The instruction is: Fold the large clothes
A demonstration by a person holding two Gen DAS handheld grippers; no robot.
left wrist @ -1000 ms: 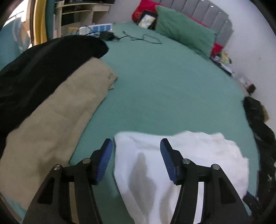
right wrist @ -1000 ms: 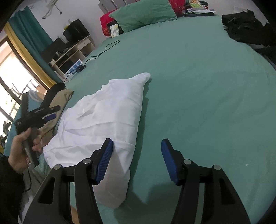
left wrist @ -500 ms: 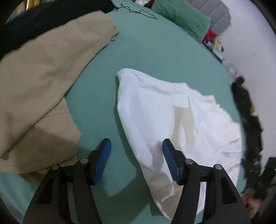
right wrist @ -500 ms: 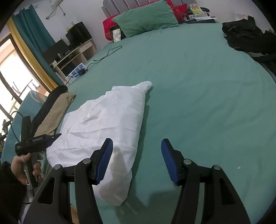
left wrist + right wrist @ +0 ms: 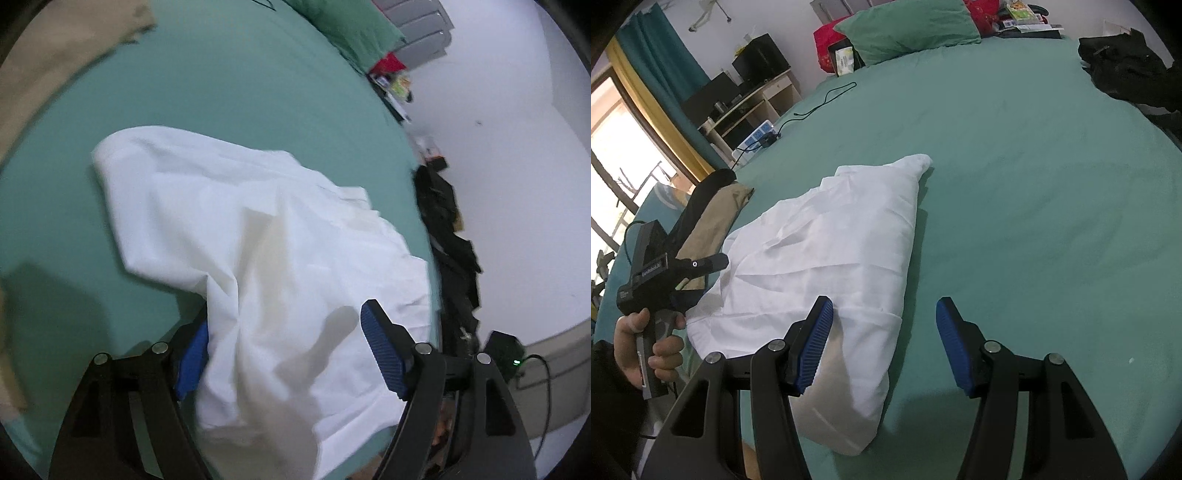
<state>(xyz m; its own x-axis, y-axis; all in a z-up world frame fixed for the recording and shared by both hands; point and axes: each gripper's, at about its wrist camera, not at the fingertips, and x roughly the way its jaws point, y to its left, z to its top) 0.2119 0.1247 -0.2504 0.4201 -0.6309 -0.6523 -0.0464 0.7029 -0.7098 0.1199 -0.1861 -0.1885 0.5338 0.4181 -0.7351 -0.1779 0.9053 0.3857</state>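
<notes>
A large crumpled white garment (image 5: 266, 251) lies on the green bed (image 5: 229, 81), reaching its near edge. It also shows in the right wrist view (image 5: 827, 258). My left gripper (image 5: 288, 354) is open, its jaws astride a raised fold of the white cloth at the garment's near-left corner; the cloth covers part of the left finger. In the right wrist view the left gripper (image 5: 701, 269) sits at the garment's left edge, held by a hand. My right gripper (image 5: 882, 347) is open and empty, just above the garment's near right corner.
Beige (image 5: 713, 218) and black (image 5: 709, 184) clothes lie left of the white garment. Black clothes (image 5: 1126, 70) lie at the bed's far right. A green pillow (image 5: 908, 26), a cable (image 5: 827, 99) and a power strip (image 5: 759, 134) are at the back.
My left gripper has swung right and moved in onto the white garment, so cloth now lies between its jaws. My right gripper has barely moved.
</notes>
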